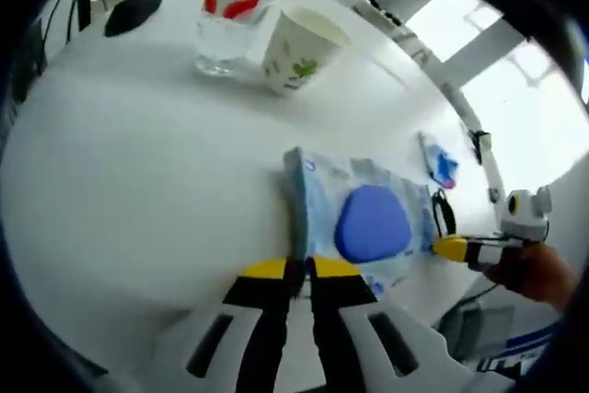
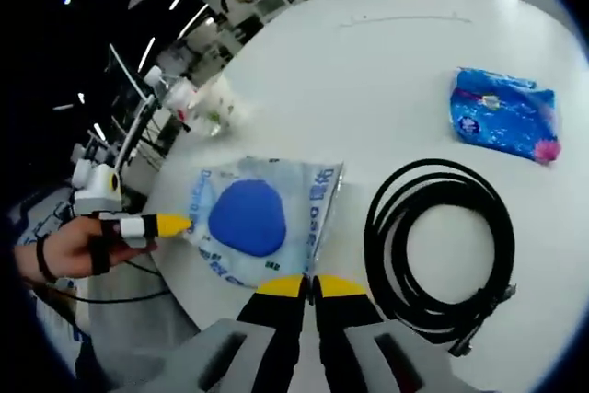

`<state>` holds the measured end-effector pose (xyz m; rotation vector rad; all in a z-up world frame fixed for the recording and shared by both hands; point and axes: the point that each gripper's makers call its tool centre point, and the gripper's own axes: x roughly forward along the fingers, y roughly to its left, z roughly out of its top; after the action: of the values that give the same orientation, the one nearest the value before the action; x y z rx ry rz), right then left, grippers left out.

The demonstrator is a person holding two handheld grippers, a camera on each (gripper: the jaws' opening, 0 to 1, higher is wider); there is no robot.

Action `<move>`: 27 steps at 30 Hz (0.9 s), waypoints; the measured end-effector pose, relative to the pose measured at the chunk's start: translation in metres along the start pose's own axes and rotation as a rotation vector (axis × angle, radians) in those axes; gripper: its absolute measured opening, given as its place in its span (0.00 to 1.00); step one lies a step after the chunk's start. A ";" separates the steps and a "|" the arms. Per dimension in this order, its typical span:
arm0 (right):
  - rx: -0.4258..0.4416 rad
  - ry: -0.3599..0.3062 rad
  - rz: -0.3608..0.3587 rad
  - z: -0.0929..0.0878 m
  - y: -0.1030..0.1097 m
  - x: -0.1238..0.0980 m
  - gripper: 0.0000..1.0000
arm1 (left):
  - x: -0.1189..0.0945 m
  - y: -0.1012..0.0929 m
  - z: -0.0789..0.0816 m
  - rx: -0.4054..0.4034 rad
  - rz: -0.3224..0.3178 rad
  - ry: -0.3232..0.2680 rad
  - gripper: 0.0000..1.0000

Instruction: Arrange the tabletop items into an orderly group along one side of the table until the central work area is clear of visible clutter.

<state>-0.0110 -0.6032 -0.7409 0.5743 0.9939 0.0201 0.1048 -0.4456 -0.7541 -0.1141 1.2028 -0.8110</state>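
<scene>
White round table (image 1: 138, 181): the work surface, with items scattered across it. Wet-wipe pack (image 1: 363, 218), pale blue with a darker blue flap, lies flat near the table edge, directly ahead of both grippers, which meet it from opposite ends. Left gripper (image 1: 302, 269): yellow-tipped jaws pressed together on the pack's near edge (apparently pinching it). Right gripper (image 2: 308, 284): jaws pressed together at the pack's opposite edge, whether gripping or merely touching cannot be told. Black cable coil (image 2: 440, 244) lies just right of the pack in the right gripper view; small blue packet (image 2: 504, 112) farther off. Paper cup (image 1: 299, 48) and glass (image 1: 221, 39) stand together at the far side, the probable gathering place.
</scene>
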 end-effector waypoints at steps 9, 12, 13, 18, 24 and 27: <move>-0.013 -0.034 0.024 -0.008 0.003 -0.005 0.09 | -0.007 0.005 -0.010 0.065 -0.026 0.006 0.12; -0.022 -0.043 0.029 -0.006 0.001 -0.003 0.14 | -0.010 0.008 -0.011 0.062 -0.029 -0.003 0.14; -0.029 -0.048 0.029 -0.005 0.000 -0.002 0.15 | -0.010 0.008 -0.011 0.063 -0.033 -0.010 0.15; -0.035 -0.087 0.045 0.009 0.001 0.001 0.16 | -0.009 0.005 -0.010 0.087 -0.039 -0.021 0.15; -0.017 -0.093 0.029 0.017 -0.004 0.009 0.08 | -0.001 0.002 -0.013 0.108 -0.028 -0.007 0.09; 0.008 -0.084 0.015 0.015 -0.009 0.011 0.00 | 0.002 -0.001 -0.013 0.083 -0.024 -0.002 0.02</move>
<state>0.0046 -0.6146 -0.7473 0.5860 0.9080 0.0051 0.0935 -0.4436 -0.7598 -0.0617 1.1659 -0.8803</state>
